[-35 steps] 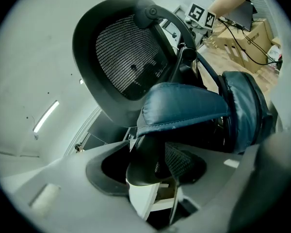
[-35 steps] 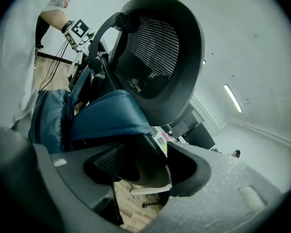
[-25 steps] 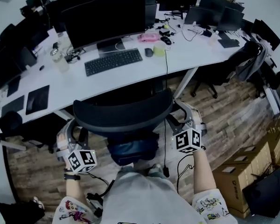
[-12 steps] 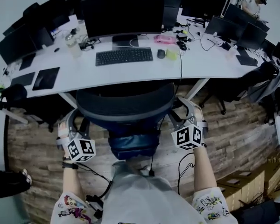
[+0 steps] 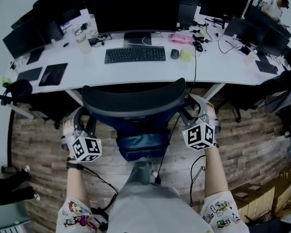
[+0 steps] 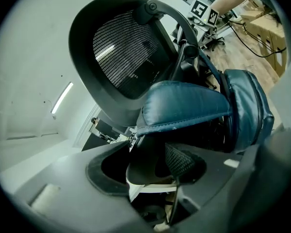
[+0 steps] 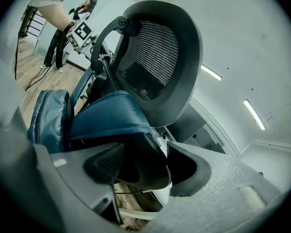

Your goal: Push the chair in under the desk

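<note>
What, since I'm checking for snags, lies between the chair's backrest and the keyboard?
Only a bare strip of desk and the dark gap under its edge, in the head view.

Head view, from above the person, looks steeply down over the chair (image 5: 133, 103) toward the desk (image 5: 223, 64); both gripper views sit close at opposite flanks (low, facing inward), sharing the mesh backrest (image 6: 126, 57).

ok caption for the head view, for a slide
Left claw and right claw each clamp an armrest of the office chair facing the desk
</note>
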Demonstrator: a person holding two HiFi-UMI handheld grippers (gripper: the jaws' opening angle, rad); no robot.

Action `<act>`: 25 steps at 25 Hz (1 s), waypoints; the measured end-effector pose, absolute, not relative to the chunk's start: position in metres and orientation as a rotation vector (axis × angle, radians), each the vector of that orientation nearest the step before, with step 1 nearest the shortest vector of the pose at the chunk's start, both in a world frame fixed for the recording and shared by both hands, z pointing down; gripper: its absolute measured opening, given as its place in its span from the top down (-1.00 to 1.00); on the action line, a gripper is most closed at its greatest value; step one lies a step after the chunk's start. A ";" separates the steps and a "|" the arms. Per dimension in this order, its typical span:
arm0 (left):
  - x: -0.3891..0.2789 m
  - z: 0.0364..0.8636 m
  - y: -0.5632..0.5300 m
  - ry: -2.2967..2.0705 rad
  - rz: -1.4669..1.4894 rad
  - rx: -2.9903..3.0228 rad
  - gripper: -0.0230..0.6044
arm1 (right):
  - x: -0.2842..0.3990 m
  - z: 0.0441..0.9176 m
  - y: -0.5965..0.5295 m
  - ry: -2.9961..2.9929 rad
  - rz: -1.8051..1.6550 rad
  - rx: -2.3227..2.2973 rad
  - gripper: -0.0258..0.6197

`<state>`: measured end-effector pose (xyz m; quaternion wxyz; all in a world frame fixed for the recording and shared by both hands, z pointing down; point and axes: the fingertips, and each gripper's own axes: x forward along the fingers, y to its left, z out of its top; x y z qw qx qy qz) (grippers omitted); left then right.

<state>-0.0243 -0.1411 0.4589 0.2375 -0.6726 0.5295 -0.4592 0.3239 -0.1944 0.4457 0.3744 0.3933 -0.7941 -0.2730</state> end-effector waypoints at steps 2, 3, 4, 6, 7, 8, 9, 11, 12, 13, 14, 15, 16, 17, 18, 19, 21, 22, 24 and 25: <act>-0.025 0.459 -0.147 1.458 -1.256 -1.840 0.17 | 0.323 0.445 -0.203 -2.036 -0.700 1.002 0.09; -0.026 0.459 -0.151 1.460 -1.255 -1.838 0.17 | 0.322 0.446 -0.208 -2.036 -0.700 1.001 0.09; -0.026 0.459 -0.155 1.462 -1.255 -1.837 0.17 | 0.322 0.446 -0.212 -2.037 -0.699 1.001 0.09; -0.028 0.459 -0.164 1.462 -1.257 -1.837 0.17 | 0.320 0.447 -0.221 -2.036 -0.695 1.003 0.09; -0.029 0.459 -0.168 1.462 -1.257 -1.837 0.17 | 0.319 0.447 -0.225 -2.035 -0.695 1.004 0.09; -0.031 0.459 -0.173 1.463 -1.255 -1.836 0.17 | 0.317 0.446 -0.230 -2.035 -0.696 1.005 0.09; -0.033 0.459 -0.178 1.465 -1.252 -1.834 0.17 | 0.315 0.446 -0.236 -2.035 -0.699 1.006 0.09; -0.036 0.459 -0.188 1.470 -1.246 -1.830 0.17 | 0.311 0.446 -0.246 -2.037 -0.700 1.008 0.09; -0.037 0.459 -0.193 1.472 -1.243 -1.829 0.17 | 0.310 0.446 -0.250 -2.038 -0.700 1.009 0.09; -0.038 0.459 -0.198 1.474 -1.239 -1.828 0.17 | 0.310 0.446 -0.256 -2.037 -0.699 1.012 0.09; -0.039 0.458 -0.203 1.476 -1.236 -1.826 0.17 | 0.309 0.446 -0.261 -2.036 -0.700 1.016 0.09; -0.040 0.458 -0.208 1.478 -1.232 -1.826 0.17 | 0.308 0.445 -0.267 -2.034 -0.700 1.020 0.09; -0.040 0.457 -0.212 1.479 -1.229 -1.826 0.17 | 0.307 0.445 -0.271 -2.034 -0.700 1.022 0.09; -0.041 0.457 -0.216 1.479 -1.227 -1.825 0.17 | 0.306 0.445 -0.276 -2.036 -0.700 1.023 0.09; -0.042 0.457 -0.220 1.478 -1.225 -1.824 0.17 | 0.305 0.444 -0.280 -2.037 -0.701 1.024 0.09; -0.043 0.456 -0.224 1.478 -1.223 -1.822 0.17 | 0.304 0.444 -0.284 -2.039 -0.703 1.025 0.09; -0.046 0.455 -0.232 1.477 -1.218 -1.820 0.17 | 0.301 0.443 -0.293 -2.040 -0.707 1.028 0.09; -0.048 0.455 -0.236 1.478 -1.215 -1.819 0.17 | 0.299 0.442 -0.296 -2.040 -0.708 1.032 0.09; -0.052 0.455 -0.241 1.480 -1.210 -1.820 0.17 | 0.295 0.442 -0.301 -2.038 -0.709 1.041 0.09; -0.054 0.455 -0.243 1.481 -1.208 -1.820 0.17 | 0.293 0.442 -0.303 -2.037 -0.709 1.044 0.09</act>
